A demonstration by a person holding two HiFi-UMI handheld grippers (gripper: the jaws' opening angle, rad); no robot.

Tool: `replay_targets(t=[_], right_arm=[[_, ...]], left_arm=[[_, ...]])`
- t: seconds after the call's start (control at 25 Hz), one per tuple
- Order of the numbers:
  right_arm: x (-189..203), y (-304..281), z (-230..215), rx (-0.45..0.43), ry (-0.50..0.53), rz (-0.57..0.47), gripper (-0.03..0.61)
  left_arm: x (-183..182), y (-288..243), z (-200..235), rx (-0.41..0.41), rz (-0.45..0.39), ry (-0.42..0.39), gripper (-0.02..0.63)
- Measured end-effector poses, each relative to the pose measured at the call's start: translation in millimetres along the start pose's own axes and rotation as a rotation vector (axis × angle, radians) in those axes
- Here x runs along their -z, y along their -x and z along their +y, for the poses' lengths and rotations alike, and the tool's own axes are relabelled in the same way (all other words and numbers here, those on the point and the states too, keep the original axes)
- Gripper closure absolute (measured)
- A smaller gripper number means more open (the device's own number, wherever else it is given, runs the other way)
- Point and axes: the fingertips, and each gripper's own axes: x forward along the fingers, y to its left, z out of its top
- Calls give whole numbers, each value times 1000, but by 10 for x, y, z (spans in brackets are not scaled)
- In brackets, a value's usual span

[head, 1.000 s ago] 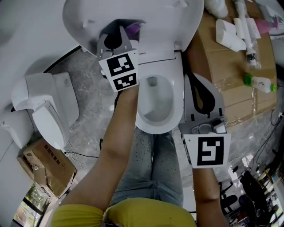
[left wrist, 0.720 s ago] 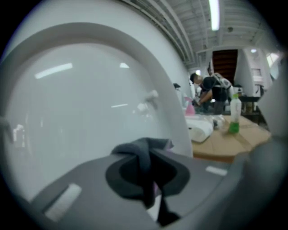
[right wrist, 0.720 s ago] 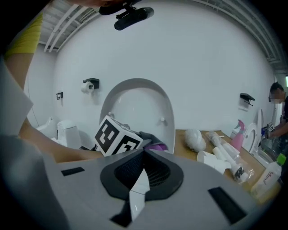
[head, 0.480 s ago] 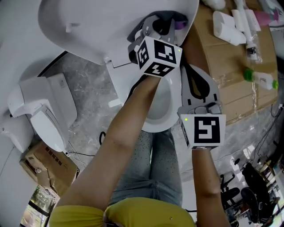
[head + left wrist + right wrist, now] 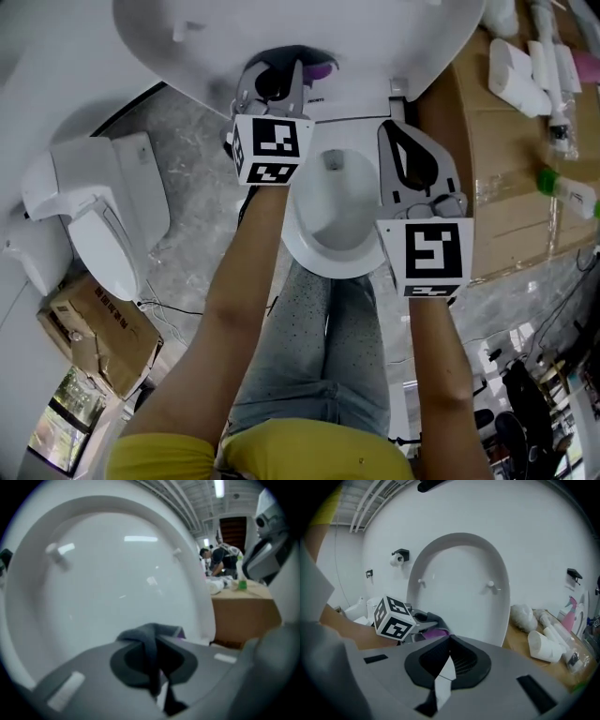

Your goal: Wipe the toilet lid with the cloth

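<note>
The white toilet lid [image 5: 309, 37] stands raised and fills the left gripper view [image 5: 108, 573]. My left gripper [image 5: 298, 70] is at the lid's lower edge near the hinge, shut on a grey and purple cloth [image 5: 321, 67]. A grey fold of the cloth [image 5: 151, 637] bunches between its jaws. My right gripper [image 5: 398, 141] hangs over the right rim of the bowl [image 5: 333, 225], jaws shut with nothing in them. The right gripper view shows the lid [image 5: 459, 583], the left gripper [image 5: 433, 620] and the cloth [image 5: 436, 632] at its lower left.
A cardboard surface [image 5: 497, 159] on the right carries white bottles [image 5: 520, 66] and a green-capped bottle [image 5: 562, 192]. Another white toilet [image 5: 94, 225] and a cardboard box [image 5: 98, 342] sit on the floor at left. The person's legs [image 5: 319, 356] stand before the bowl.
The left gripper with the cloth swung right along the lid's base, then came back left. The right gripper moved forward over the bowl's right rim.
</note>
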Motion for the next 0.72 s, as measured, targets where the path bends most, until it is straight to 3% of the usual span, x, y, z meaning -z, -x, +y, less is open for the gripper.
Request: replay_targets(t=[0.12,0.24,0.36,0.56,0.72], right_arm=[[29,-51,74,-21,8,9,561],[76,-76,99,-30,16,20,561],[120,-73,71,-29,18,29,561],[242,-29,-39,-9,8,49,561],[355,-1,-131,7,6,69,561]], left_arm=[[340,150,306,-108,62,78,597],[561,202,441,-184,92,208,597],[600,157,397,-212,101,242,597],[476,-125,-29,-102,92,197,597],[262,-491,-610,50,70,146,597]])
